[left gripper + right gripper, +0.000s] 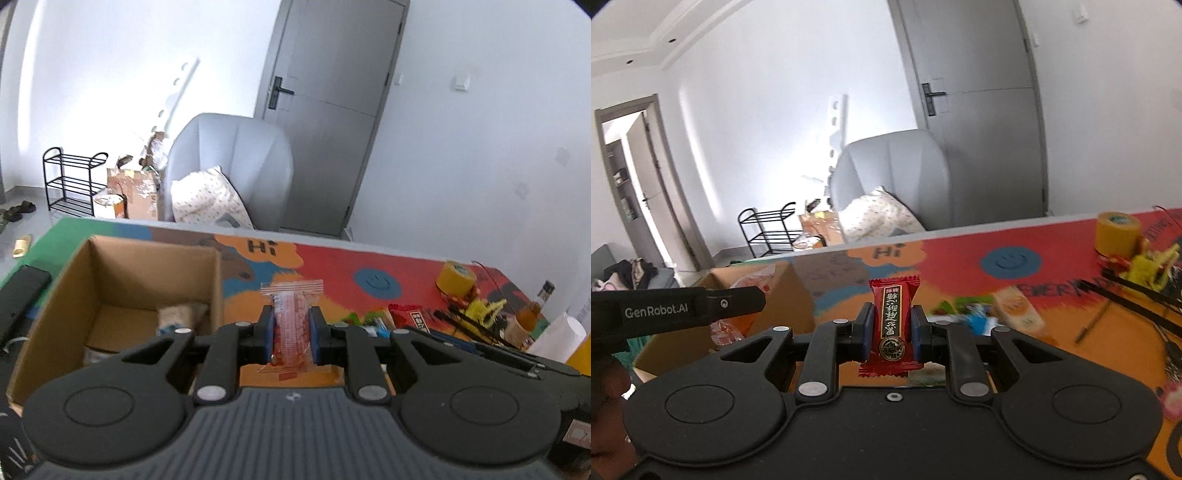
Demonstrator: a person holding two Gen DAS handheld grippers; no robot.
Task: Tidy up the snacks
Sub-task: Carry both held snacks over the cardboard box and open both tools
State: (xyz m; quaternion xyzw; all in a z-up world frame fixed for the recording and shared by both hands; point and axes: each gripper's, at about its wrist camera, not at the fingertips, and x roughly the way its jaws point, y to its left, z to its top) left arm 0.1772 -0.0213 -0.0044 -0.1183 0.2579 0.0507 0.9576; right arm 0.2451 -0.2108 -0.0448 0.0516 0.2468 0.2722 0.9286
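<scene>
While cardboard box [122,295] sits left, loose snacks [402,315], tape roll [456,277] right

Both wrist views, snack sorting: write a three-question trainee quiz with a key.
1. True or false: the left gripper is shut on a clear red-printed snack packet.
2. What does the right gripper hold? A) yellow tape roll B) dark red foil-wrapped snack with a black label C) nothing
3. Fill in: the open brown cardboard box stands on the colourful table mat, to the ____ of the left gripper in its own view.

Key: 1 true. 2 B, the dark red foil-wrapped snack. 3 left.
</scene>
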